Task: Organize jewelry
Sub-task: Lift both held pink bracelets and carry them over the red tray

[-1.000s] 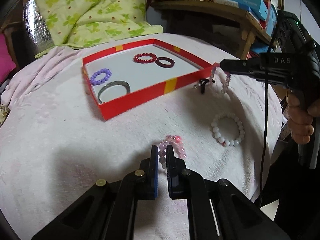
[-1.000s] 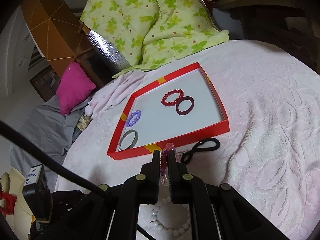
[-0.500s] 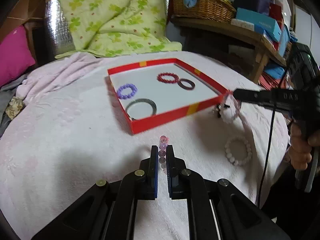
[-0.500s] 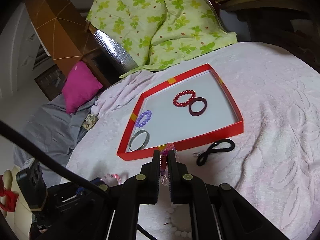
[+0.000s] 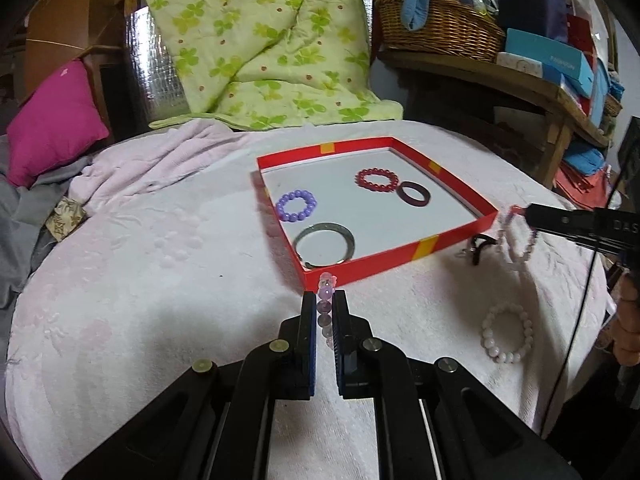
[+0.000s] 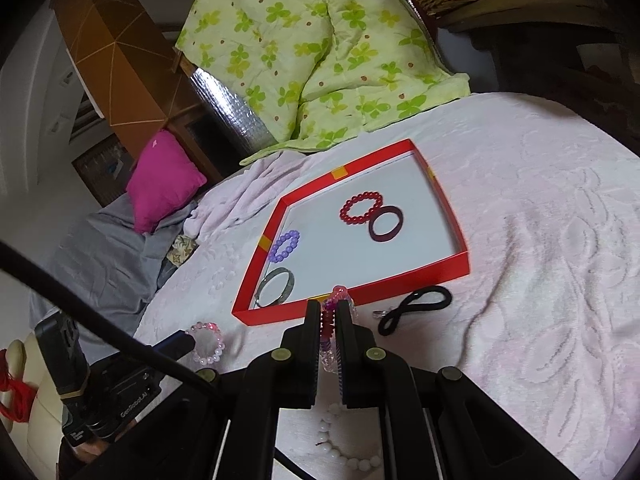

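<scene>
4 rings sit in the red tray (image 5: 400, 258) already. Our left tool (image 5: 324, 304) & right tool (image 6: 329, 312) each pinch a bead bracelet, near the tray. White bracelet (image 5: 507, 334) & black band (image 6: 416, 307) wait on the desk.

A pale pink textured cloth (image 5: 120, 300) covered the table. Behind it lay a green clover-print quilt (image 5: 256, 40) against silver foil padding (image 5: 156, 72), beside a magenta cushion (image 5: 52, 124) on grey fabric (image 6: 92, 256). A wooden shelf (image 5: 480, 76) carried a wicker basket (image 5: 440, 28) and blue boxes (image 5: 560, 64). Brown wooden panelling (image 6: 108, 52) stood behind.
</scene>
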`<state>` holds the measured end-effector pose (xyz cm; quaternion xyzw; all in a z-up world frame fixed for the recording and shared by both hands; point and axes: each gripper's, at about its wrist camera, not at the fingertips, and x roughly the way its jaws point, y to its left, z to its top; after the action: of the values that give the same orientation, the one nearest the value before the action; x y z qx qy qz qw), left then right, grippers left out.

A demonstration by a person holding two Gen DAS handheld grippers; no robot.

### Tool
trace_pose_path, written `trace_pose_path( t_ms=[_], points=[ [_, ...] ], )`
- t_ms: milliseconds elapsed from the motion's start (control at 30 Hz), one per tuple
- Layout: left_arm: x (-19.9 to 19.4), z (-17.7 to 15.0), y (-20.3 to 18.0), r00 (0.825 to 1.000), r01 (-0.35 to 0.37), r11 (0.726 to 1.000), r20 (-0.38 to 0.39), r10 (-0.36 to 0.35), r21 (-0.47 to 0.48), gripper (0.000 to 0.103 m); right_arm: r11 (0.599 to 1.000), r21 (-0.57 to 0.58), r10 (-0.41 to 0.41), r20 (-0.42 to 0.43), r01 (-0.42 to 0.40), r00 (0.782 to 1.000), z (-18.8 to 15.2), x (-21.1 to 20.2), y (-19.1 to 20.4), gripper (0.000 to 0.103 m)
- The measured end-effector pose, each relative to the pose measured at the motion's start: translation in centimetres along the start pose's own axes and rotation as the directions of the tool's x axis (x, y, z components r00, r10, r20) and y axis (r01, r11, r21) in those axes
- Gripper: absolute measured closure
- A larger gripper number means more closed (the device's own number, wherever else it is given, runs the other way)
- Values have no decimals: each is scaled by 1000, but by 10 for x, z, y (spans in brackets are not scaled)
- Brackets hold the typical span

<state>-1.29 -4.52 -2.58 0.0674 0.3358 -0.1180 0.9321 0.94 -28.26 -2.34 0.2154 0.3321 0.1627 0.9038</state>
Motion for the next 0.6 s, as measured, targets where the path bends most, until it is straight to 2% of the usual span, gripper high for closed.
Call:
trace_pose_path(
  t_ms=[200, 333, 600],
  points=[
    [1, 4, -5, 998, -63, 998, 7, 63, 20, 95, 1000, 20, -5, 20, 5, 1000, 3, -14, -15, 95],
    [0, 17, -18, 996, -89, 995, 12, 89, 42, 95, 999, 43, -4, 43, 2, 999, 9, -26, -27, 95],
    [-9, 63, -48, 995, -63, 994, 84, 56, 86, 95, 997, 75, 8, 117, -17, 993, 29, -51, -42, 95]
  ],
)
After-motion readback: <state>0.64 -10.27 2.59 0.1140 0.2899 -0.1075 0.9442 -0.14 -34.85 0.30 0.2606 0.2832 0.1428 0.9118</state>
